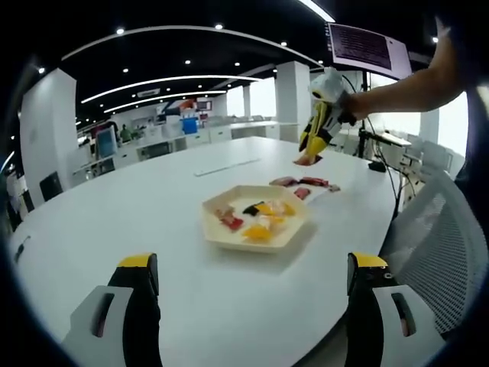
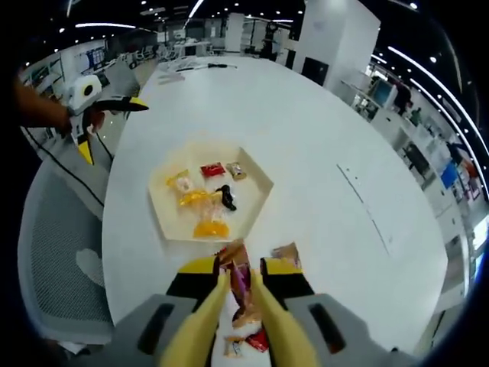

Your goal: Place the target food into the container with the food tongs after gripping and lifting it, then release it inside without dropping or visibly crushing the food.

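Observation:
A pale hexagonal tray (image 1: 216, 238) (image 2: 165, 208) sits on the white table and holds several small wrapped snacks. My right gripper (image 2: 239, 269) is shut on yellow food tongs (image 2: 269, 317). The tongs' arms close around a reddish snack packet (image 2: 240, 281) lying just outside the tray. In the left gripper view that gripper (image 1: 325, 99) hangs beyond the tray with the tongs (image 1: 313, 141) pointing down at loose packets (image 1: 304, 183). My left gripper (image 1: 254, 266) stands open on the near side of the tray, with nothing between its jaws, and appears in the right gripper view (image 2: 111, 126) held by a hand.
More loose packets (image 2: 286, 251) lie on the table beside the tongs. A grey mesh chair (image 2: 65, 252) (image 1: 443, 245) stands at the table's edge. Thin items (image 1: 226, 167) lie further along the table. Desks and pillars fill the office behind.

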Motion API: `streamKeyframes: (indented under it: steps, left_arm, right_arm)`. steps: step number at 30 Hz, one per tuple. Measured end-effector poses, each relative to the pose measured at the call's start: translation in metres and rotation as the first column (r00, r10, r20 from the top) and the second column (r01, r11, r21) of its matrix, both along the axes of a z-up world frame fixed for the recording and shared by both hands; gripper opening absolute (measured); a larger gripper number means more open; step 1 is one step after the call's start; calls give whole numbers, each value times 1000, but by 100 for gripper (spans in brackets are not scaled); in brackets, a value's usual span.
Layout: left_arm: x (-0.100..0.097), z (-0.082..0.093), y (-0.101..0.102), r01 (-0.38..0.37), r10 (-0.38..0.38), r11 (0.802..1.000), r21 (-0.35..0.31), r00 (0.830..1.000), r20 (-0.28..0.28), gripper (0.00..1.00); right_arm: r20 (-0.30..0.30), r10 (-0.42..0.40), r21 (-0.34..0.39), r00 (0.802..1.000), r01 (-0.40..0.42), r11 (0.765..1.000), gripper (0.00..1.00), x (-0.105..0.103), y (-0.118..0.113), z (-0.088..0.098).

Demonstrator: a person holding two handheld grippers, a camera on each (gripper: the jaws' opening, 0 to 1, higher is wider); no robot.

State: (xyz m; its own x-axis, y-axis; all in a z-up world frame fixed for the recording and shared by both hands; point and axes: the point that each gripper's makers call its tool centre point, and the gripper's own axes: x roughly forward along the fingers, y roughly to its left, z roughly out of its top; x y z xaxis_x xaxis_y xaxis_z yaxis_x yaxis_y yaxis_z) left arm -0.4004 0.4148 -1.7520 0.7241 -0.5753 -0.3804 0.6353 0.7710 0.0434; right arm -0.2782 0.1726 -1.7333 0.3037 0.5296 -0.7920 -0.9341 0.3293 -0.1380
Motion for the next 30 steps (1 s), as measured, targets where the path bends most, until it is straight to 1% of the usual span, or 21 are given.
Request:
streamKeyframes:
  steps: [13,20,21,27,30]
  left_arm:
    - [0,2,0,-1,1,1000,0,1000,9,100]
    - [0,3,1,-6,6,1000,2,1000,15,100]
    - [1,3,1,-8,8,1000,0,1000,16,100]
    - [1,2,1,-6,5,1000,7,1000,18,100]
    - [1,2,1,-6,6,1000,8,1000,17,100]
  right_arm:
    - [7,42,8,999,-43,999,20,12,48,10]
    - [11,57,16,998,-58,998,21,21,75,14]
    - [11,60,20,998,-60,998,21,24,82,15]
    - [11,73,22,997,-74,997,21,32,102,18]
    - [11,79,24,997,-79,997,21,39,112,19]
